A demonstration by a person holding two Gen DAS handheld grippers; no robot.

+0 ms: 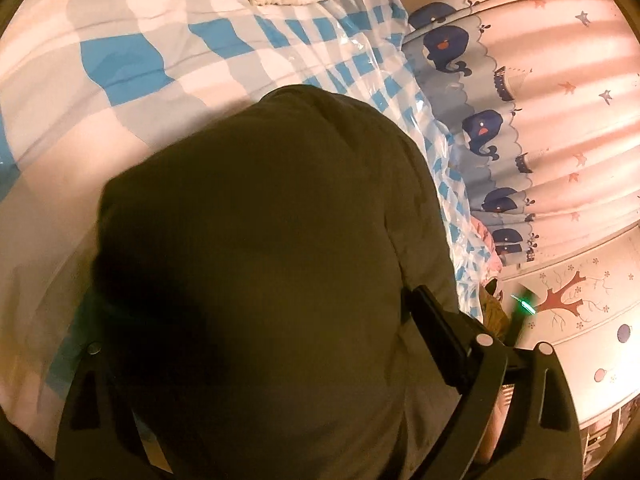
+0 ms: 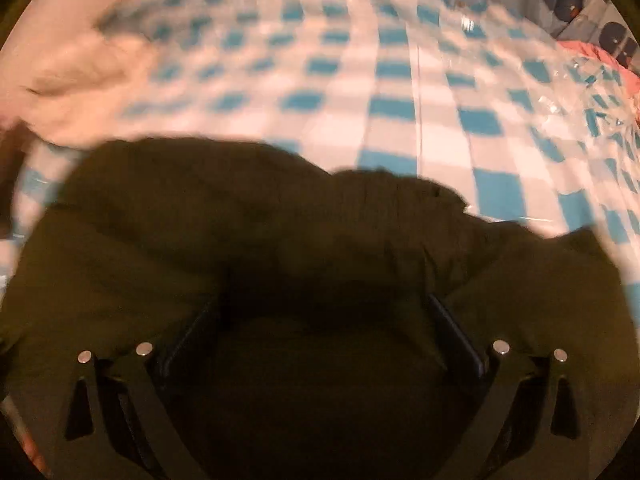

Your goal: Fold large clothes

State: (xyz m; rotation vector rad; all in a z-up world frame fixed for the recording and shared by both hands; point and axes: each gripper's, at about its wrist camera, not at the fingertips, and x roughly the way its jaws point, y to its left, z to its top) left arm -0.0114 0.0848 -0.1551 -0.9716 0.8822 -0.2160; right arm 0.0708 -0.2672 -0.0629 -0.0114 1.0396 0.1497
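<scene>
Olive-drab garment bunched between both wide-spread grippers, left gripper and right gripper, long axis left-right on checked bedcover; grip unclear on either.

The big dark green piece of clothing lies on the blue and white check bed cover. In the left wrist view it fills the middle and runs down to 6 o'clock. In the right wrist view the cloth looks bunched and wrinkly along its top edge.
</scene>
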